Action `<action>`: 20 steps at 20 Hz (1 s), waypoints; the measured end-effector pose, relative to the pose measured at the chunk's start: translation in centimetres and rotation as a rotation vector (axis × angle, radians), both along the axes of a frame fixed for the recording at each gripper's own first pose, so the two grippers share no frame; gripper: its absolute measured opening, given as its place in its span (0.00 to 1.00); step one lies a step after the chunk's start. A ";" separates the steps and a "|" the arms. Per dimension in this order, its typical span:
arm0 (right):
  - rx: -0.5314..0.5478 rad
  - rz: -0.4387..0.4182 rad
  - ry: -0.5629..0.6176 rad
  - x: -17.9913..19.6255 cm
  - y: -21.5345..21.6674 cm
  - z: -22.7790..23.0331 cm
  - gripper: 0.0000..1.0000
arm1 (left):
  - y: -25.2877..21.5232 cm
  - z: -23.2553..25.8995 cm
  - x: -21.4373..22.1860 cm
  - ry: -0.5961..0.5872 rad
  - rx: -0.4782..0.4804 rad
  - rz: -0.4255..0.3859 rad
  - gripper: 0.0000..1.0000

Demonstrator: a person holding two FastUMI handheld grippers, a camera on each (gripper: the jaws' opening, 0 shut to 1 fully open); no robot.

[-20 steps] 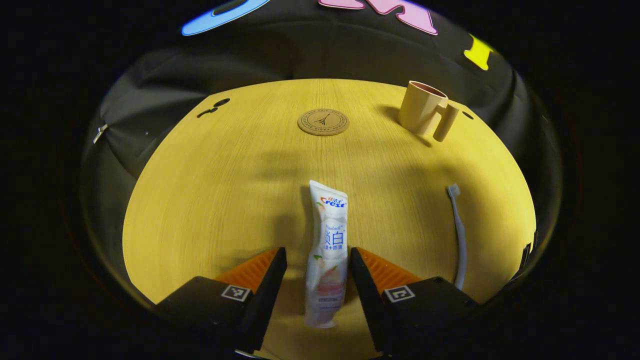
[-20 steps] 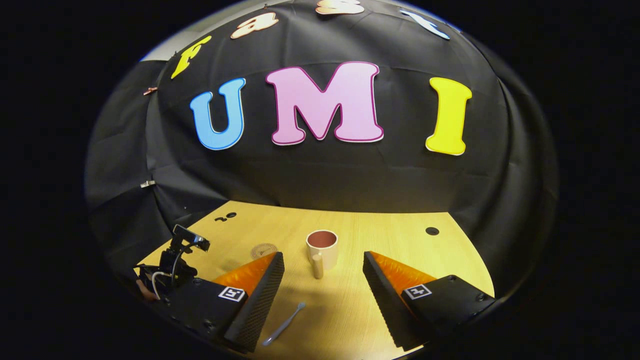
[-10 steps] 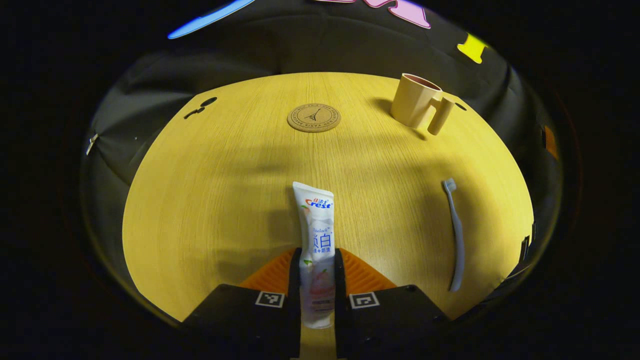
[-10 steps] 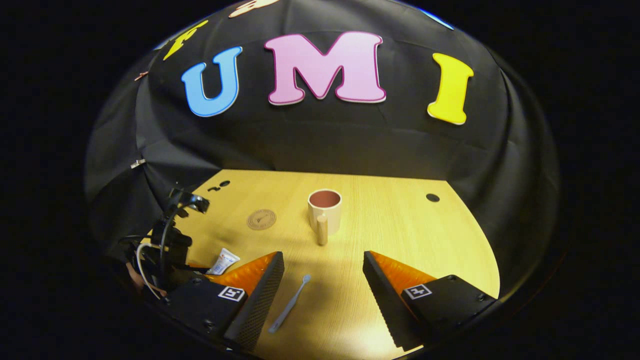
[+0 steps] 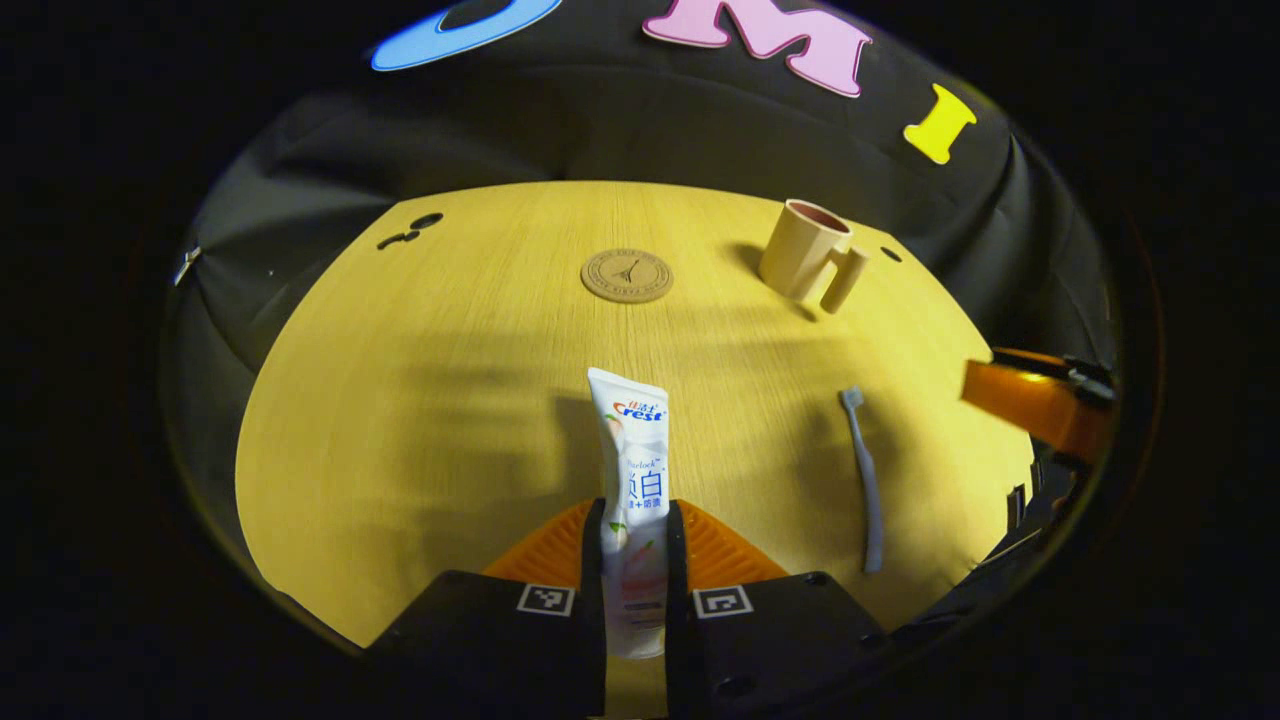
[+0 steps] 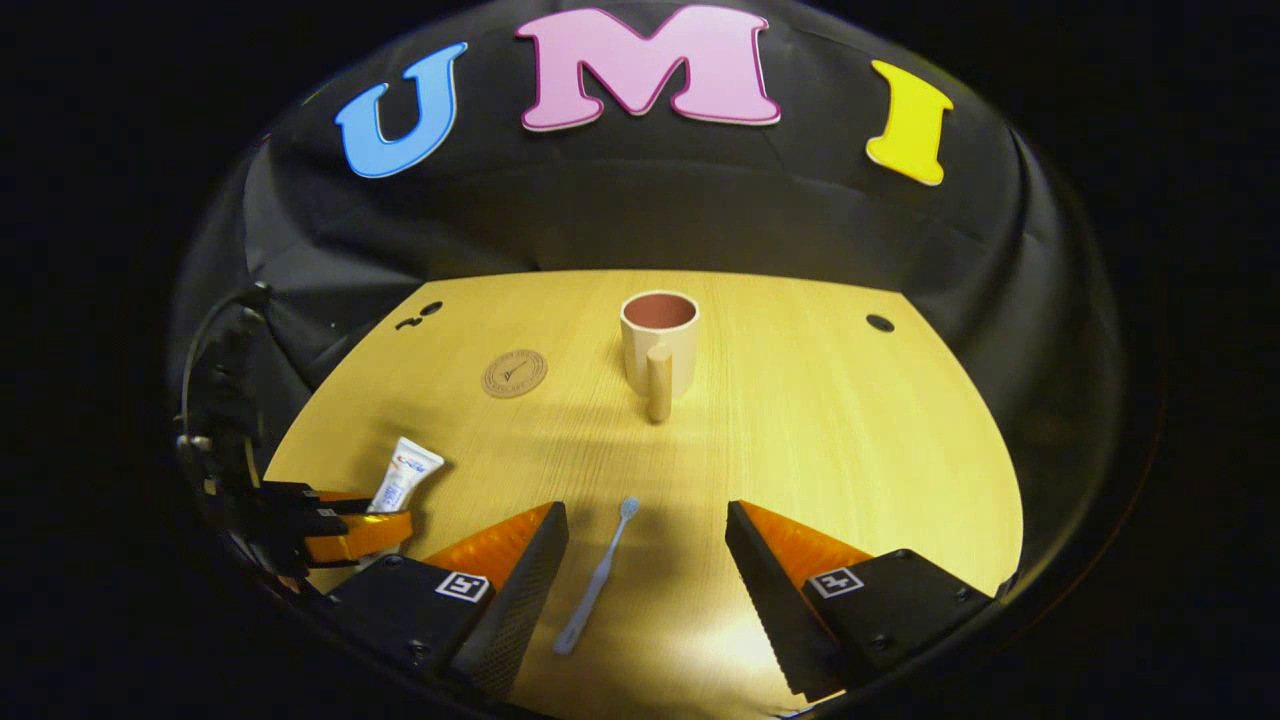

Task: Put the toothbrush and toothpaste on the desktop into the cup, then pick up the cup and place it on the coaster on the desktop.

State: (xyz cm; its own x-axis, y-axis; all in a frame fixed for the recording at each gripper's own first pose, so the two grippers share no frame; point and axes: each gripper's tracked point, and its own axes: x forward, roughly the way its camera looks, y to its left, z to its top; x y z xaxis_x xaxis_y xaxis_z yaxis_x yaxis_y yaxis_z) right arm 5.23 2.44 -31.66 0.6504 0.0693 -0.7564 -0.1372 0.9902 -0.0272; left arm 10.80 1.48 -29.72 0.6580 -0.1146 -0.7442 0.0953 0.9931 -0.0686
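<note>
Left gripper: both fingers were clenched on the lower, cap-end half of the toothpaste, tube pointing away along the fingers, crimped end free above the desktop. In the right gripper view the same tube stuck out of that gripper, tilted up. Whether the tube was clear of the wood or touching it, could not tell.

Right gripper: fingers spread wide, grasping nothing, hanging over the toothbrush, which lay flat between them, nearer the left finger, bristle head toward the cup.

Handling, as judged:
- Toothpaste: soft plastic tube, glossy, likely light. Squeezes under pressure, so the stiffer shoulder near the cap looked the better hold.
- Toothbrush: 1 thin, stiff, pale-blue stick, light, low on the wood. Likely hard to get under; a pinch across mid-handle seemed best.
- Cup: beige, rigid, smooth, dark pink inside, upright and empty, with 1 peg-like handle slanting down toward the near edge. Wall or handle both offered a grip; a tall load could tip it.

Coaster: round, flat, brown disc with a stamped emblem, bare, left of the cup and apart from it. Desktop: pale wood grain, matte.
</note>
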 end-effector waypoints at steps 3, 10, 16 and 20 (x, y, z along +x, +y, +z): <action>0.041 -0.054 0.097 -0.9 0.5 -2.2 0.98 | 0.6 1.6 -1.3 -0.016 -0.005 0.002 0.34; -0.027 -0.067 0.241 -2.8 0.1 -6.9 0.98 | 2.1 2.3 -4.4 -0.009 -0.013 0.042 0.29; -0.057 -0.061 0.275 -3.5 0.4 -8.5 0.96 | 2.7 1.7 -5.8 0.023 -0.034 0.071 0.29; -0.045 -0.077 0.293 -4.0 0.7 -9.2 0.78 | 2.5 1.9 -5.7 0.020 -0.027 0.061 0.29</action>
